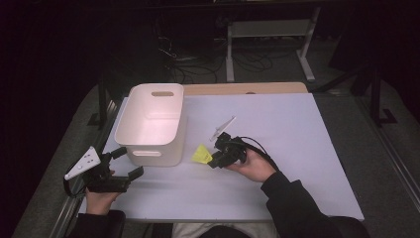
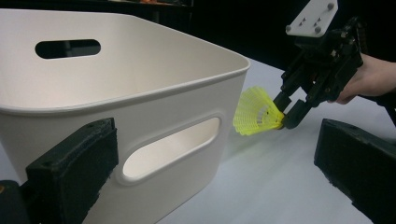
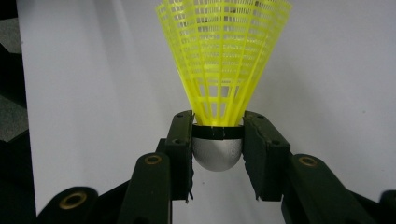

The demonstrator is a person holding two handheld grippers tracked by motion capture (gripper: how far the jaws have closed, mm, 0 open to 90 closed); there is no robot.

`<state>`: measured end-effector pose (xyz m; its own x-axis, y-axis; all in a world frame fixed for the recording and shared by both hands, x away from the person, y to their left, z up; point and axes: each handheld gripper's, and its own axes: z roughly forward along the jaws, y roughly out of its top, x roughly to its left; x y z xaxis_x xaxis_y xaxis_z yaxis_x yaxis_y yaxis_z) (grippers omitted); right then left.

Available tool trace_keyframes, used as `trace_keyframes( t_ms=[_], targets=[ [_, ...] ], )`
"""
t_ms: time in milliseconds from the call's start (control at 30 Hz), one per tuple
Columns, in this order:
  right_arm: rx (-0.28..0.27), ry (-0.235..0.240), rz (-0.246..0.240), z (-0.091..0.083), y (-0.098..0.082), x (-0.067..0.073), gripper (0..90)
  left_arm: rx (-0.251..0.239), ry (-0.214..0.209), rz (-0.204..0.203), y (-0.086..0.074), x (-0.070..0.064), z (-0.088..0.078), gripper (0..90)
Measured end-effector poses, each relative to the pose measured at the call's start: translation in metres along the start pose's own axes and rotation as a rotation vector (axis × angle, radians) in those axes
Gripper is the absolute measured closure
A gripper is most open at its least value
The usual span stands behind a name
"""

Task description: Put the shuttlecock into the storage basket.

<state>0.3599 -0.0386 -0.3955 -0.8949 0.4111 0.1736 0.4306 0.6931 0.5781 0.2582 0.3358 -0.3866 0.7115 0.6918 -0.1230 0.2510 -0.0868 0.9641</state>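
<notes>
yellow shuttlecock is clamped by its rounded silver cork between the two black jaws of the right gripper, which close narrow on it just below the black band; mesh skirt points away from the jaws. in the left gripper view the shuttlecock hangs clear of the tabletop, skirt facing the bin's near corner, close to it but not touching. in the high view it sits just to the right of the white bin, low, below rim level.

white bin: open top, cut-out handles on the end walls, inside looks bare as far as can be seen. stands on the white table, left of centre.

left gripper rests near the table's left front edge, jaws standing wide with nothing between them, aimed at the bin's near end wall.

step in hand, as judged: transport. the pick looks done and the shuttlecock is being carried toward the bin.

next move calls for: raise the right gripper until the skirt clears the rim, carry it left over the opening, then let the jaws open. risk: the skirt could catch the rim if the lift is too shallow; the grip on a rounded cork may slip if tilted.
</notes>
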Motion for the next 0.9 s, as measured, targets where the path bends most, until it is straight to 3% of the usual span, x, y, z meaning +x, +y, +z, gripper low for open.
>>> trace_keyframes(
  t_ms=[900],
  targets=[
    [-0.129, -0.040, -0.030, -0.058, 0.026, 0.001, 63.2, -0.003, 0.001, 0.000, 0.000, 0.000, -0.001, 0.0]
  ],
)
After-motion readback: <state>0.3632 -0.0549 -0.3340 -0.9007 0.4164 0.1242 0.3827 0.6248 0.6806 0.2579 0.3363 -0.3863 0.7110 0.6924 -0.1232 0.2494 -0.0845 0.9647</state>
